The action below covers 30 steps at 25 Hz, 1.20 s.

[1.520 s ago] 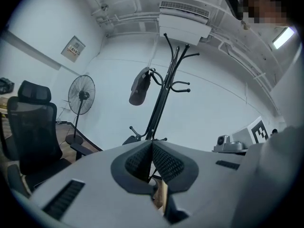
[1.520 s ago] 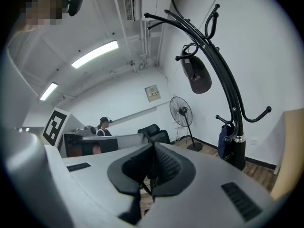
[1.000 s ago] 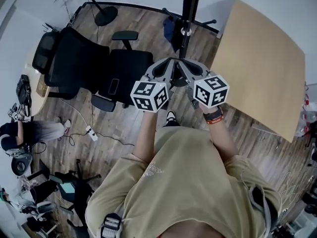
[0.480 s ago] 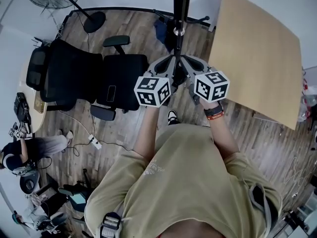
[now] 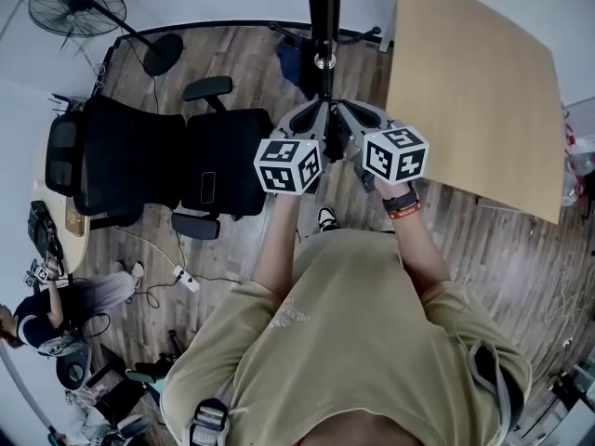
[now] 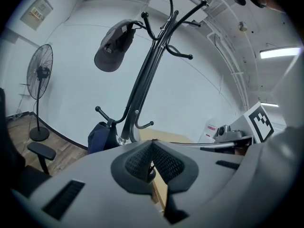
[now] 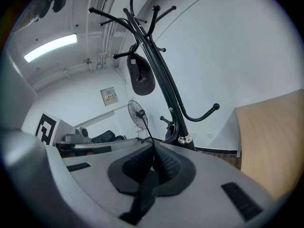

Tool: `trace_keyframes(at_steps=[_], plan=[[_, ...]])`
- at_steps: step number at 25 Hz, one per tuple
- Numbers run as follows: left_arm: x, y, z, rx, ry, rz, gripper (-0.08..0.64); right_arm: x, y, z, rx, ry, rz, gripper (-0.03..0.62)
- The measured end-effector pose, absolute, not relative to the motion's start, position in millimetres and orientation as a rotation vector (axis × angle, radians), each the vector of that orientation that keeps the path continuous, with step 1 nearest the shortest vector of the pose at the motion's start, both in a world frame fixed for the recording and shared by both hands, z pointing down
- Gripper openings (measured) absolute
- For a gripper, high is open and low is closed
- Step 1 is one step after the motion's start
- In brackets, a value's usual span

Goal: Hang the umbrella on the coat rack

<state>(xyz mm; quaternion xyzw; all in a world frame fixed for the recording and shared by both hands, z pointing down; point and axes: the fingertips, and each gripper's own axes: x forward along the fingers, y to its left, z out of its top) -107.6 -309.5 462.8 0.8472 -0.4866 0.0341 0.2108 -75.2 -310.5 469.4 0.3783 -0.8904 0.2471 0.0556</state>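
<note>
The black coat rack point(image 5: 323, 12) stands right ahead of me, its pole point(image 6: 145, 80) rising to curved hooks in the left gripper view. A dark blue bundle point(image 6: 100, 136), apparently the folded umbrella, hangs from a low hook point(image 5: 291, 61), apart from both grippers. A dark cap point(image 6: 114, 46) hangs on an upper hook point(image 7: 141, 77). My left gripper point(image 5: 310, 124) and right gripper point(image 5: 350, 122) are held side by side just short of the pole. Both are shut, pads together point(image 6: 152, 146) point(image 7: 153, 147), with nothing between them.
A black office chair point(image 5: 177, 156) stands to the left and a light wooden table point(image 5: 474, 91) to the right of the rack. A floor fan point(image 5: 74, 7) is at the far left. A person sits at the lower left point(image 5: 56, 305). A power strip point(image 5: 183, 277) lies on the floor.
The head view has drifted, so the rack pole, chair and table sit further left and lower. Both grippers stay shut and side by side before the pole.
</note>
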Motion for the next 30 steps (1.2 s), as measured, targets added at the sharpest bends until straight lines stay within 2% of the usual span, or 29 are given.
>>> trace_keyframes(at_steps=[30], plan=[[-123, -350, 491, 2.32, -1.314, 0.093, 0.023, -83, -353, 497, 1.196, -2.642, 0.775, 0.017]])
